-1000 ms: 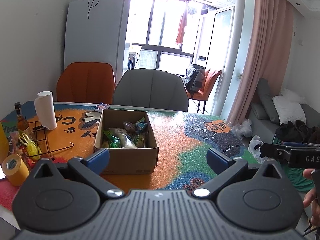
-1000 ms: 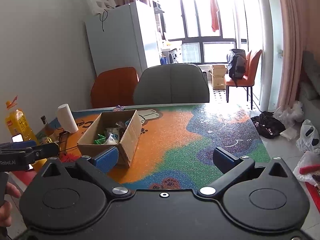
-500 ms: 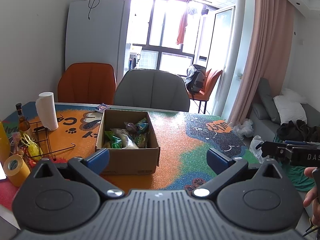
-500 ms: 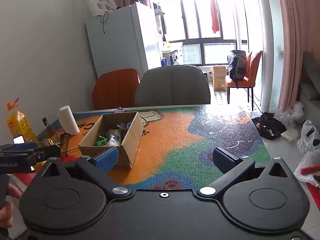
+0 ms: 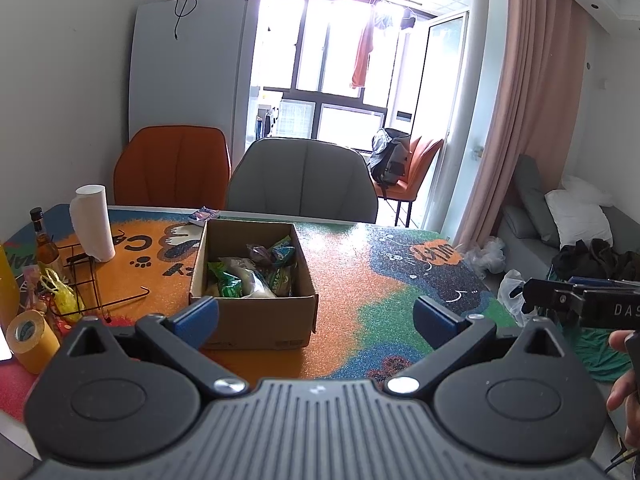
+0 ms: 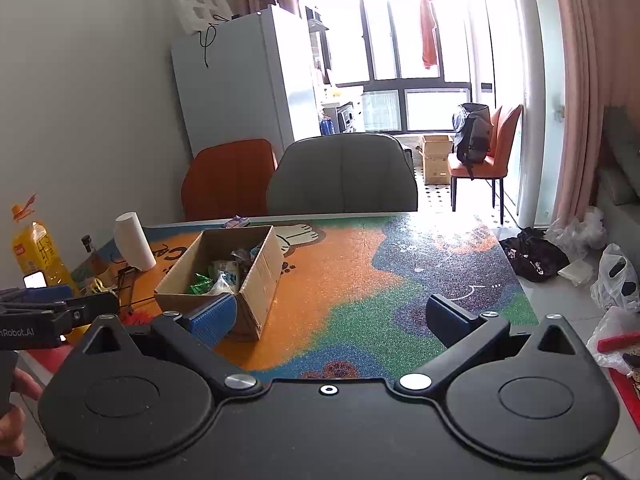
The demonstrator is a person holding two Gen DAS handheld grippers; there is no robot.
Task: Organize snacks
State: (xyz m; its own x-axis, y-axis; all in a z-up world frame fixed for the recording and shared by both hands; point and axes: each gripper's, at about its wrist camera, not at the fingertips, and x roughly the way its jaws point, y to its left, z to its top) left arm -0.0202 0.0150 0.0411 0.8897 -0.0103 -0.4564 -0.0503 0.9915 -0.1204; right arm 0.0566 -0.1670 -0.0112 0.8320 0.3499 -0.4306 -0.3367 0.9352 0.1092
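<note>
Both spread, empty claws have drifted slightly; paper roll [image 5: 91, 222] stands beside snack box [image 5: 256, 312].

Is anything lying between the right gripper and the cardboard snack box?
No. In the right wrist view, only bare tablecloth separates the open right gripper from the cardboard box.

Your left gripper [image 5: 316, 316] hangs with its fingers [image 5: 198, 314] spread wide and nothing between them, low over the near edge of the colourful surface [image 5: 352, 272]. Ahead of the left finger sits an open cardboard box [image 5: 256, 312] with snack packets [image 5: 248, 276] heaped inside. One small packet [image 5: 204, 215] lies just behind the box. A paper towel roll [image 5: 92, 222] stands upright to the left, with a bottle [image 5: 44, 240] and a roll of tape [image 5: 34, 338] nearer you. Your right gripper [image 5: 580, 304] shows at the right edge, off the surface.
</note>
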